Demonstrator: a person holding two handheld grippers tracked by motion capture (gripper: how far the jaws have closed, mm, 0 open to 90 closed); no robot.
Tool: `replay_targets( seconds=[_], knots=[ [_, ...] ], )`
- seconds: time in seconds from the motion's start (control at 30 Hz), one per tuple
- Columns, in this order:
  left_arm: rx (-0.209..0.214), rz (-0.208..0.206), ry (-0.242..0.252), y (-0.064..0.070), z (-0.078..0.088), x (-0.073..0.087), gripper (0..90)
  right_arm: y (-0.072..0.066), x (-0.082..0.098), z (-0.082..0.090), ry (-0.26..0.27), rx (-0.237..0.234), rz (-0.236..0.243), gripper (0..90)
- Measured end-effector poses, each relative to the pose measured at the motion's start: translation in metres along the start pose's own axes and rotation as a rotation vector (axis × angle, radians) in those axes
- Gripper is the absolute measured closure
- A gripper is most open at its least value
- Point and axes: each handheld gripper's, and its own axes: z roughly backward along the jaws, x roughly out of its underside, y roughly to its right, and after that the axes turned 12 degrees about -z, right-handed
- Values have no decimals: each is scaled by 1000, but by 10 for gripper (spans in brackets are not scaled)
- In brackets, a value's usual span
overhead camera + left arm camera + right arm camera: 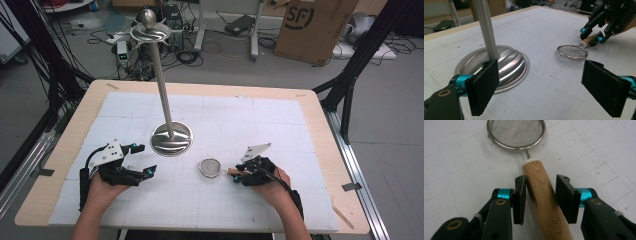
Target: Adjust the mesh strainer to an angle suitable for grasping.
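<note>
right gripper (540, 200) straddles the wooden handle (544, 195) of a small round wire-mesh strainer (516, 132) lying on the white gridded mat (225, 120); its pads are not quite pressing. left gripper (541, 92) gapes wide, empty.

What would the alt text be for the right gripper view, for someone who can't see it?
The right gripper straddles the wooden handle of a small mesh strainer lying on the white gridded mat. Its two black jaws flank the handle closely; the left one seems to touch it, with a thin gap on the right.
</note>
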Motion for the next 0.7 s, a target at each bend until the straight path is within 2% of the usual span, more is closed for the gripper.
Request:
replay_targets(
  seconds=[0.13,0.37,0.7],
  knots=[
    [1,-2,-2,0,0,0,153,-3,-1,-1,-8,-27,21,646],
    [1,-2,-1,0,0,0,154,-9,-3,-2,-21,-40,54,670],
    [1,0,-1,0,0,0,154,-13,-7,-2,-17,-56,60,684]
  ],
)
